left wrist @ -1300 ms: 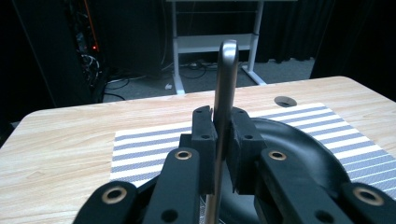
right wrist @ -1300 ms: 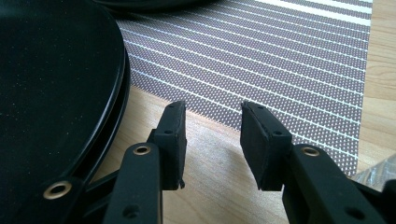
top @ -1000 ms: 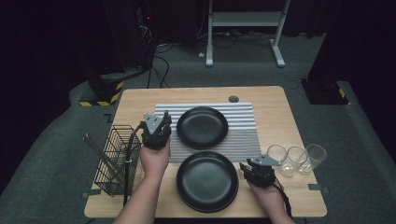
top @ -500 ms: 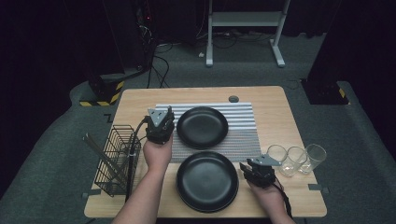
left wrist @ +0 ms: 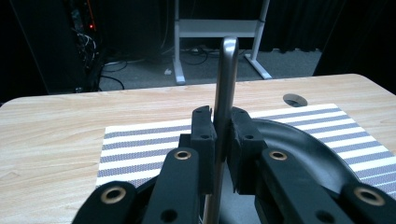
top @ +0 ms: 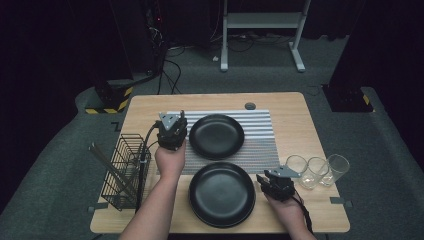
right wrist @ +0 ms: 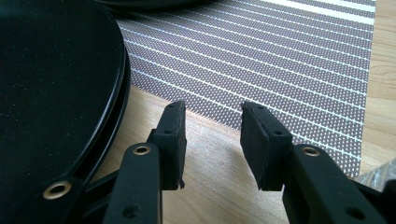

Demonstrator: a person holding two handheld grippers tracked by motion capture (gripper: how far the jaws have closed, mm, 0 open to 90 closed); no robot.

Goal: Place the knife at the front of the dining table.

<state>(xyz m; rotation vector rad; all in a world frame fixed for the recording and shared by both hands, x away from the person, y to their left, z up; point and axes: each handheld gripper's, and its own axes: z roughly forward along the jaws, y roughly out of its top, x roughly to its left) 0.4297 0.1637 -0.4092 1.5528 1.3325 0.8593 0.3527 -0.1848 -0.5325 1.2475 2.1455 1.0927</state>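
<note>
My left gripper [top: 172,131] hovers over the left end of the striped placemat [top: 260,145], beside the far black plate [top: 216,136]. It is shut on a metal utensil handle [left wrist: 228,74] that stands upright between the pads; the utensil's lower end is hidden. In the left gripper view my left gripper [left wrist: 223,122] has the far plate [left wrist: 303,149] to its right. My right gripper [top: 270,182] rests low on the table, right of the near black plate [top: 222,194]. In its own view my right gripper [right wrist: 212,116] is open with bare wood between the pads, and the near plate [right wrist: 46,93] lies at its left.
A black wire basket [top: 122,172] holding several utensils stands at the table's left edge. Three clear glasses [top: 315,170] stand in a row at the right, just behind my right gripper. A cable hole [top: 250,106] sits near the far edge.
My left hand has carried the utensil a little farther from the person and slightly right, along the placemat's left end. The right hand has stayed put.
</note>
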